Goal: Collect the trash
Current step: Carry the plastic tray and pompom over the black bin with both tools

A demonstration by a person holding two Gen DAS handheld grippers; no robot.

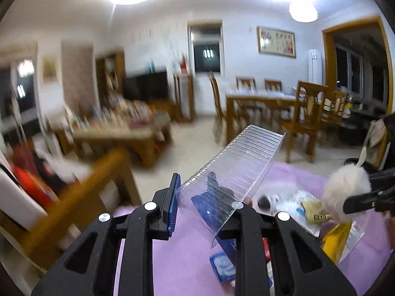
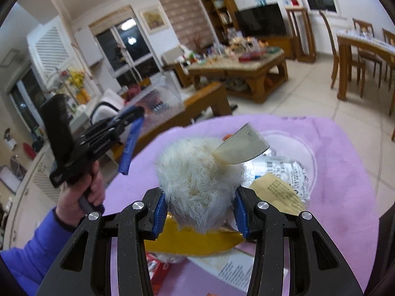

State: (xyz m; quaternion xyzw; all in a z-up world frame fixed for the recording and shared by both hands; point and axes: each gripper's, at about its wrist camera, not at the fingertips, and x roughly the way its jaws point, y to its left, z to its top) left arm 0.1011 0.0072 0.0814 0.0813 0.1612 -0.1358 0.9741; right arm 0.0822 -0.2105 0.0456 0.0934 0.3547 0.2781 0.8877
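Note:
My left gripper (image 1: 195, 202) is shut on a clear ribbed plastic tray (image 1: 237, 162), which slants up and away above the purple cloth (image 1: 177, 251); one blue pad shows through the plastic. The right wrist view shows the same left gripper (image 2: 128, 123) at the left with that tray (image 2: 163, 98), carried by a hand (image 2: 84, 192) in a blue sleeve. My right gripper (image 2: 200, 212) is shut on a white fluffy ball (image 2: 200, 185), with a torn wrapper strip (image 2: 242, 145) sticking out behind it. Seen from the left, the right gripper (image 1: 365, 194) and its ball (image 1: 345, 190) are at the right edge.
Loose trash lies on the purple cloth (image 2: 333, 148): a yellow packet (image 2: 192, 241), a printed white wrapper (image 2: 288, 172), a red box (image 2: 158, 268) and a blue packet (image 1: 222, 266). A wooden bench (image 2: 205, 98), a cluttered coffee table (image 2: 246, 66) and a dining table (image 1: 259, 98) with chairs stand beyond on tiled floor.

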